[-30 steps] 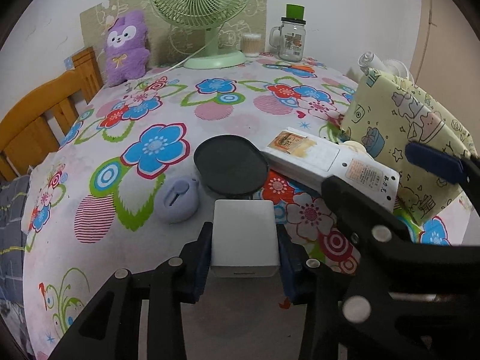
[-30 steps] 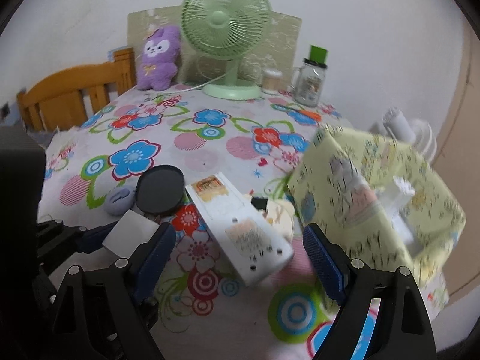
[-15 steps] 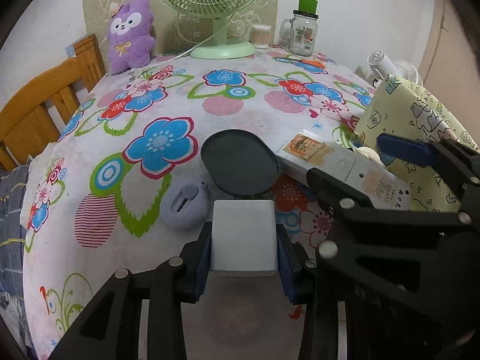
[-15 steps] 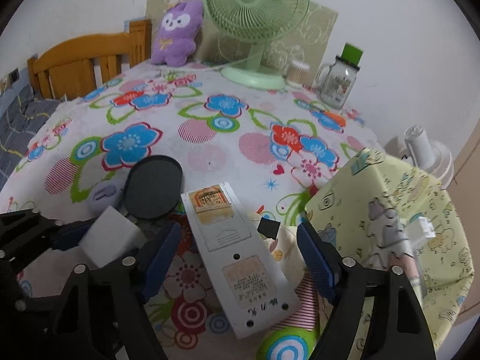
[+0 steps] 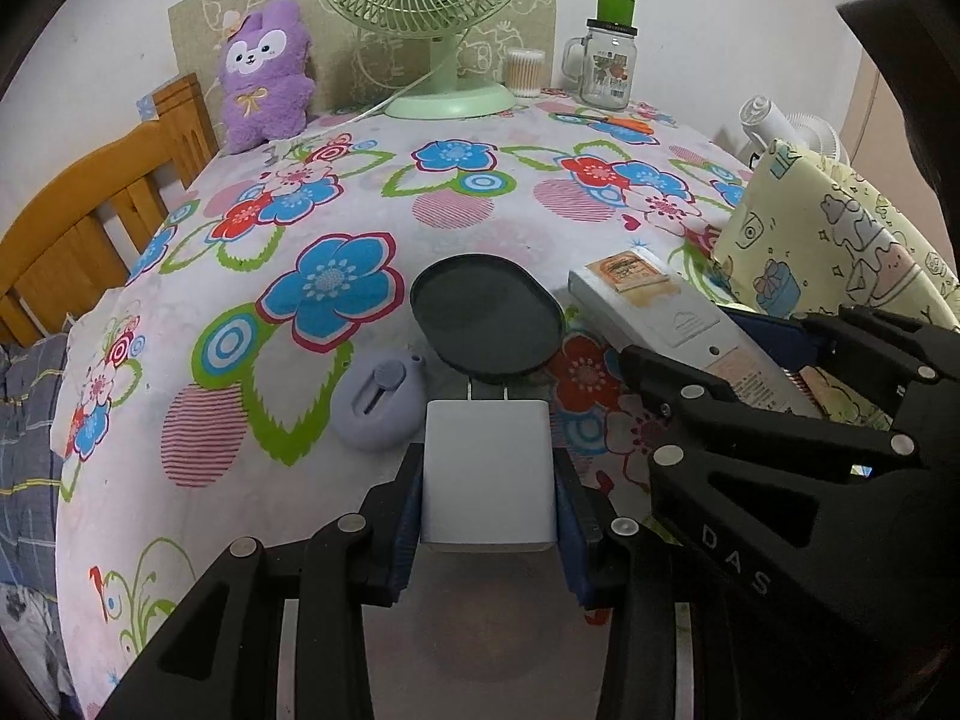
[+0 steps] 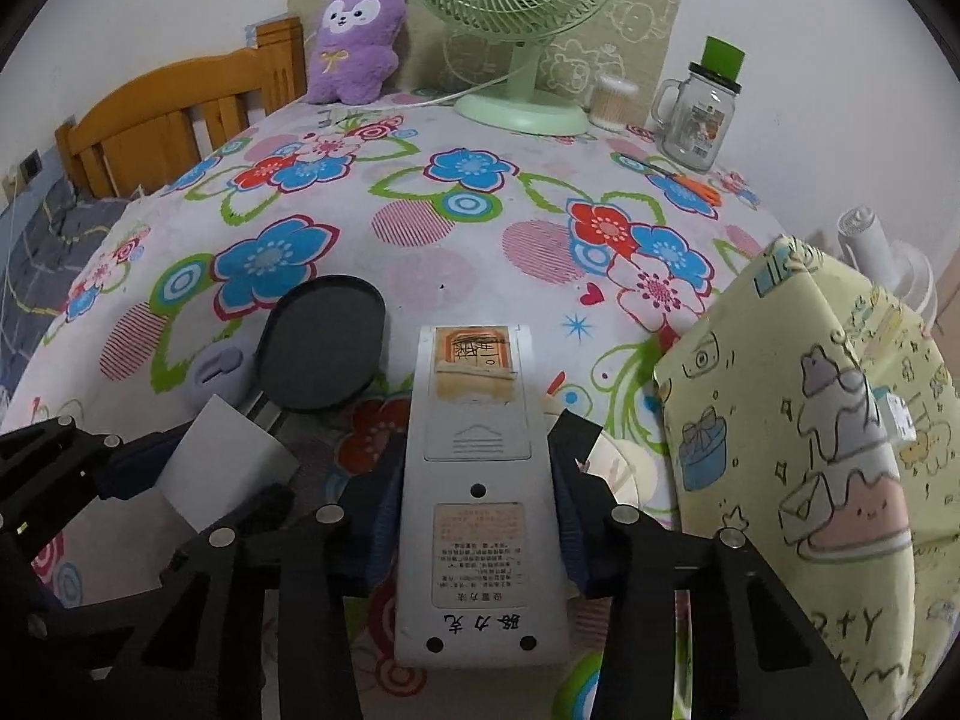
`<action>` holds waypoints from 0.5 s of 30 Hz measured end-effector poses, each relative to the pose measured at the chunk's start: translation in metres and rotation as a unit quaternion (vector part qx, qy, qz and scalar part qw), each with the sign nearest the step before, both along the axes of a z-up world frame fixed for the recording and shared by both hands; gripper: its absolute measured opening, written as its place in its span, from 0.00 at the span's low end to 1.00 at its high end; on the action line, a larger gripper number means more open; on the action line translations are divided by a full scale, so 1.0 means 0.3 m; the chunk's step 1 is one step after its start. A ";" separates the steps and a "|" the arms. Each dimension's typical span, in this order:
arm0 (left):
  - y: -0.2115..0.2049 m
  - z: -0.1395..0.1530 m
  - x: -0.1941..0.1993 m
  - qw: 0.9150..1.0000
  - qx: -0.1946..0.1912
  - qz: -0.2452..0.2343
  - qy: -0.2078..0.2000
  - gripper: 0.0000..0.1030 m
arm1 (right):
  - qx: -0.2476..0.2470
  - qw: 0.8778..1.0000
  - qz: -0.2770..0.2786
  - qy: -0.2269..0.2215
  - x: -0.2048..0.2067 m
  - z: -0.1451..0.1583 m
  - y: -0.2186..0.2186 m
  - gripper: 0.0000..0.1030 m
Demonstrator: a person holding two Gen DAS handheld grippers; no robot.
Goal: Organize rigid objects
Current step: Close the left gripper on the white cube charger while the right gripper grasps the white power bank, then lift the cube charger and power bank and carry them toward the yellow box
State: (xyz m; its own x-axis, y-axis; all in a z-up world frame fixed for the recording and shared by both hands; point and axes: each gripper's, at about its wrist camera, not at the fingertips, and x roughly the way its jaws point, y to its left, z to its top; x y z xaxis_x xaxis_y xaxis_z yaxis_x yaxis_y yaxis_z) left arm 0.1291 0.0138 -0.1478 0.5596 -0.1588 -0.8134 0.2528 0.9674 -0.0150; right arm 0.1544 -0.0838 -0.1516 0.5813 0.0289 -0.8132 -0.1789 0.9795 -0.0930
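Note:
My left gripper [image 5: 487, 480] is shut on a white cube-shaped charger [image 5: 487, 471], low over the near table edge; the charger also shows in the right wrist view [image 6: 231, 462]. My right gripper [image 6: 477, 480] is shut on a long white remote-like box [image 6: 477, 480], lying face down on the flowered tablecloth [image 6: 420, 222]; the box also shows in the left wrist view [image 5: 660, 306]. A dark oval mirror [image 5: 486, 315] and a lilac rounded gadget [image 5: 378, 399] lie just beyond the charger.
A yellow patterned fabric bag [image 6: 828, 420] stands at the right. At the back are a green fan [image 5: 432, 18], a purple plush [image 5: 264, 75], a glass mug jar [image 5: 606, 57] and orange scissors [image 6: 690, 180]. A wooden chair [image 5: 78, 228] is at the left.
My right gripper moved in over the white box and its fingers closed on its sides. The left gripper kept hold of the charger and hardly moved.

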 end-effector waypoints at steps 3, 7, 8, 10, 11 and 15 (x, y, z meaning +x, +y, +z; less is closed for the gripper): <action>0.001 0.009 -0.023 1.000 -0.001 -0.002 -0.005 0.39 | 0.011 1.000 0.001 0.002 -0.022 0.008 -0.004 0.45; 0.003 0.026 -0.061 1.000 -0.001 -0.002 -0.015 0.39 | 0.014 1.000 -0.004 -0.007 -0.054 0.028 -0.004 0.45; 0.003 0.029 -0.071 1.000 -0.002 -0.002 -0.017 0.39 | 0.014 1.000 -0.004 -0.009 -0.064 0.033 -0.004 0.45; 0.003 0.034 -0.089 1.000 -0.001 -0.003 -0.019 0.39 | 0.015 1.000 -0.005 -0.012 -0.083 0.038 -0.004 0.45; 0.003 0.037 -0.100 1.000 -0.002 -0.003 -0.021 0.39 | 0.016 1.000 -0.006 -0.013 -0.093 0.041 -0.004 0.45; 0.006 0.052 -0.132 1.000 -0.005 -0.002 -0.026 0.39 | 0.018 1.000 -0.009 -0.018 -0.127 0.057 -0.007 0.45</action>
State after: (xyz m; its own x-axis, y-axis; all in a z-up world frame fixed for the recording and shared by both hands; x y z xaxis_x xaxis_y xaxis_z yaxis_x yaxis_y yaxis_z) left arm 0.0894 0.0156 -0.1323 0.6009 -0.1694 -0.7811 0.2570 0.9663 -0.0119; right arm 0.1162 -0.0858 -0.1347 0.6109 0.0478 -0.7903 -0.1584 0.9854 -0.0628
